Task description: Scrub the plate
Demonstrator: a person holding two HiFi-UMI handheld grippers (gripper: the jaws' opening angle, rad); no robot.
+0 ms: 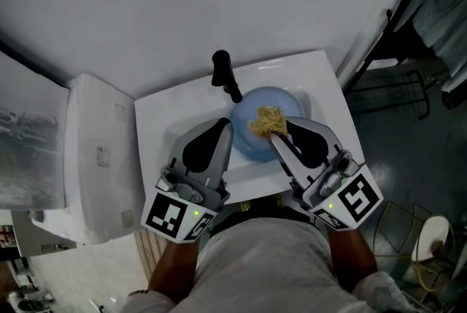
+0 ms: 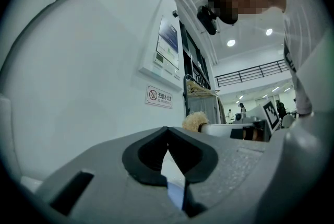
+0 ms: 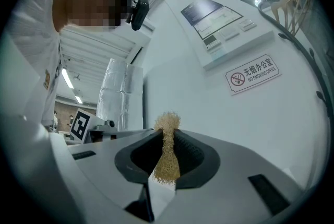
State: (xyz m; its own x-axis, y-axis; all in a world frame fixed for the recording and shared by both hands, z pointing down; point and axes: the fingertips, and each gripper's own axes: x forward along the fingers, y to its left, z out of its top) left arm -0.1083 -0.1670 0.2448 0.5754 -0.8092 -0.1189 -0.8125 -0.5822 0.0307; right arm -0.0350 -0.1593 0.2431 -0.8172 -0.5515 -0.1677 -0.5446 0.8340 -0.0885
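White wall [image 1: 146, 5] is seen behind a white sink [image 1: 157, 114], and a black faucet [image 1: 225, 74] stands at the sink's far edge. Inside the sink, towards its far right corner, the blue plate [image 1: 281, 101] is laid flat. A tan scouring pad [image 1: 267, 120] rests on the middle of the plate and is grasped tightly by the fingers of the right gripper [image 1: 277, 132]. The left gripper [image 1: 227, 126] is placed at the plate's left rim, its fingers clenched together with nothing seen between the tips. For a good scrub, the pad should probably be kept flat and moved in circles out to the rim. Meanwhile the plate should be steadied from the left, so that it is not pushed against the faucet.
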